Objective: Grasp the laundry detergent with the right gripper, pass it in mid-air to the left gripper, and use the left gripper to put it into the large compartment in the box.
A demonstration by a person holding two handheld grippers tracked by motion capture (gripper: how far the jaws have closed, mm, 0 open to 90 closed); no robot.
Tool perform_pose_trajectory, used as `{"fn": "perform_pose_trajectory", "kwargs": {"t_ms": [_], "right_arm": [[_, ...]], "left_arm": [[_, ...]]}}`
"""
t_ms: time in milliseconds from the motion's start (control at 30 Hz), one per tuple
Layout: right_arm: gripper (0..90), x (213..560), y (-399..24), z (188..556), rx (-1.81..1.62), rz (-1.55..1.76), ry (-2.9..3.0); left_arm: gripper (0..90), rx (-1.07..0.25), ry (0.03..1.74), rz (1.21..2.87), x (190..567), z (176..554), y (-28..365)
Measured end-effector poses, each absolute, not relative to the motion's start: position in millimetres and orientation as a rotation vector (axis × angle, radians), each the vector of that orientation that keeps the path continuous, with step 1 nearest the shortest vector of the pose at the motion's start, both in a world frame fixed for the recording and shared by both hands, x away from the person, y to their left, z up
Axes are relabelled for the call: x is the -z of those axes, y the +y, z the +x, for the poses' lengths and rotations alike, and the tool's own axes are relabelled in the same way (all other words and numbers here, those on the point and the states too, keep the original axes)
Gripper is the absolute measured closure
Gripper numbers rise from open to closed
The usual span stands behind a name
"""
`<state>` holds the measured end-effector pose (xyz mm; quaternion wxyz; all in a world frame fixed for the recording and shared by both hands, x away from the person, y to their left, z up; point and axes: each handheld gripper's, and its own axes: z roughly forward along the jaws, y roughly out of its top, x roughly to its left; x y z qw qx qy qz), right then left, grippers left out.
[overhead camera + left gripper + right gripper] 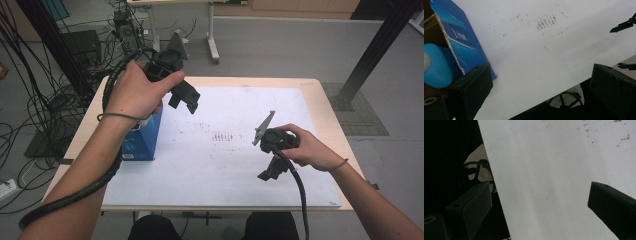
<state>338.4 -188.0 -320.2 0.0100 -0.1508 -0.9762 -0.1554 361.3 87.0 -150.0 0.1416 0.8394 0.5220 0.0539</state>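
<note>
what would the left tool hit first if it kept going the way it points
Probably the white sheet covering the table: the left tool has open jaws with only bare sheet between them. The blue box sits off to the side, though depth is unclear.

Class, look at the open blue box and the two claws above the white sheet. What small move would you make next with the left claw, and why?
Probably swing the left claw left and down toward the blue box. Its jaws stand apart with nothing between them, the box's top is open, and a blue round-ended object sits inside, beside the near jaw. The right claw is farther off.
</note>
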Motion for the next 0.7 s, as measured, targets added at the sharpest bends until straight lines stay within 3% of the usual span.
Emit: {"fn": "perform_pose_trajectory", "kwargs": {"t_ms": [700], "right_arm": [[4.9,316,-193,334,0.502,-0.499,-3.046]], "left_arm": [[5.0,-0.058,1.443,2.527,209,342,63]]}}
